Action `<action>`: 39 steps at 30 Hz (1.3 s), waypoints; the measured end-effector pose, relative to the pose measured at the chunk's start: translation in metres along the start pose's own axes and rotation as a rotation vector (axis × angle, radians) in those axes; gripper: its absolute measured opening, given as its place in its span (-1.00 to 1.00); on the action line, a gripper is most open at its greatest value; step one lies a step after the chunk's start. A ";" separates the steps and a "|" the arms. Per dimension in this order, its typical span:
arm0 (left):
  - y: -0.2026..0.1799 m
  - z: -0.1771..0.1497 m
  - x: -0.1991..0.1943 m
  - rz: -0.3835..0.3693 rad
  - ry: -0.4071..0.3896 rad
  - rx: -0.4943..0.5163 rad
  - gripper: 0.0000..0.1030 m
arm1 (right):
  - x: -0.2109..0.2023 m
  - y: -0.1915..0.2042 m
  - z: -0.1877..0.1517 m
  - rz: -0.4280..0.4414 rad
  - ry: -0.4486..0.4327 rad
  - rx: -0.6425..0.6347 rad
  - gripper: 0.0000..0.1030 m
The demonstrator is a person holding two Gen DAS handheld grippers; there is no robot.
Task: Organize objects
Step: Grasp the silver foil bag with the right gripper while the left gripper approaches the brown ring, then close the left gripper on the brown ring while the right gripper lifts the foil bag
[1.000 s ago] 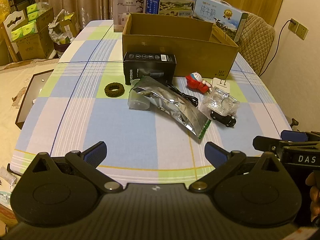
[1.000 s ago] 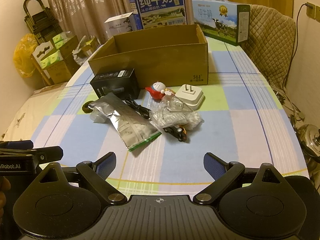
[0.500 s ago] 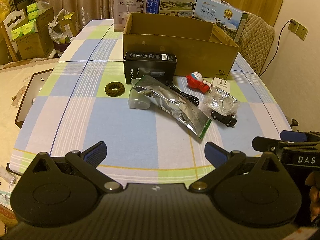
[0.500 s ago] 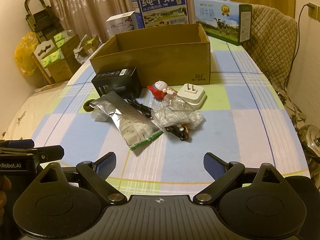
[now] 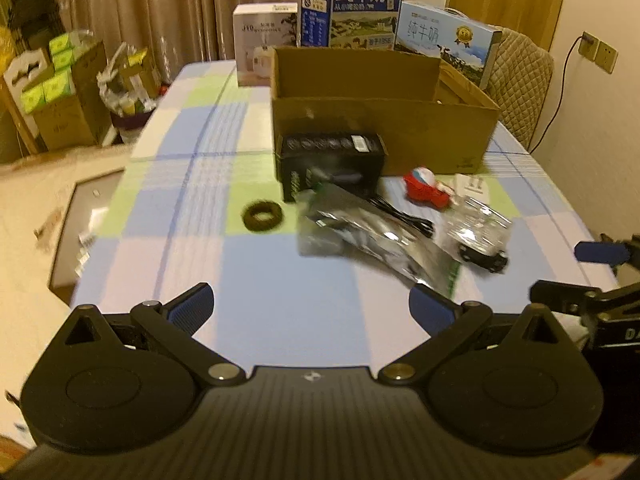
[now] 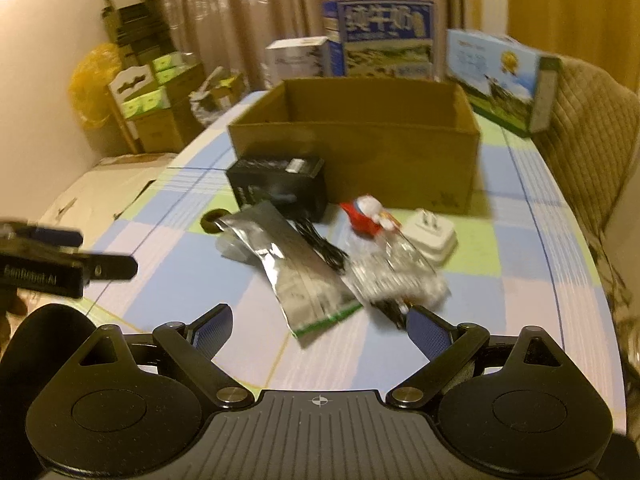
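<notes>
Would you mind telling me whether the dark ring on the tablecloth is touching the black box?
Apart. In the left wrist view, the dark ring lies alone on a green square, with a clear strip of tablecloth between it and the black box.

Two blue milk cartons [image 5: 362, 12] [image 5: 446, 46] and a white box [image 5: 264, 44] stood at the far end of the checked tablecloth [image 5: 188, 184]. A quilted chair back [image 5: 524, 88] stood at the table's right side, below a wall socket [image 5: 600, 50] with a cable plugged in. Brown curtains [image 5: 152, 12] hung behind. Cardboard boxes holding green packs [image 5: 60, 92] sat on the floor at the left, near a yellow bag [image 6: 94, 88].
</notes>
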State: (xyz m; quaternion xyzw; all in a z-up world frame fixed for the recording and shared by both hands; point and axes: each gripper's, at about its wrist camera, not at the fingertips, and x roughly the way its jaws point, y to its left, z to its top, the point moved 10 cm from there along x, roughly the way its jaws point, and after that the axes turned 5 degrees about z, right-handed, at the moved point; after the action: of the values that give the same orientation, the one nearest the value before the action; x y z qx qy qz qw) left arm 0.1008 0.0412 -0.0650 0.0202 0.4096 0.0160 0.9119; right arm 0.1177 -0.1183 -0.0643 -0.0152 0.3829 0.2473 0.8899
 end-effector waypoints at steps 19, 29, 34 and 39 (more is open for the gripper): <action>0.067 0.038 0.093 -0.045 0.013 0.162 0.89 | 0.147 0.029 0.009 0.018 0.172 -0.382 0.20; 0.065 0.031 0.140 -0.118 0.031 0.185 0.88 | 0.200 0.014 0.002 -0.032 0.220 -0.479 0.05; 0.063 0.022 0.156 -0.139 0.052 0.193 0.88 | 0.206 0.010 0.003 -0.045 0.222 -0.468 -0.11; 0.060 0.023 0.166 -0.154 0.049 0.206 0.87 | 0.202 0.009 0.005 -0.042 0.241 -0.414 -0.29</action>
State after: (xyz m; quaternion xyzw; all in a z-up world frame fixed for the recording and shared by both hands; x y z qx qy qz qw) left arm 0.2278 0.1080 -0.1704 0.0818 0.4314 -0.0958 0.8933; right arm 0.2349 -0.0227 -0.1987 -0.2348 0.4270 0.2984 0.8207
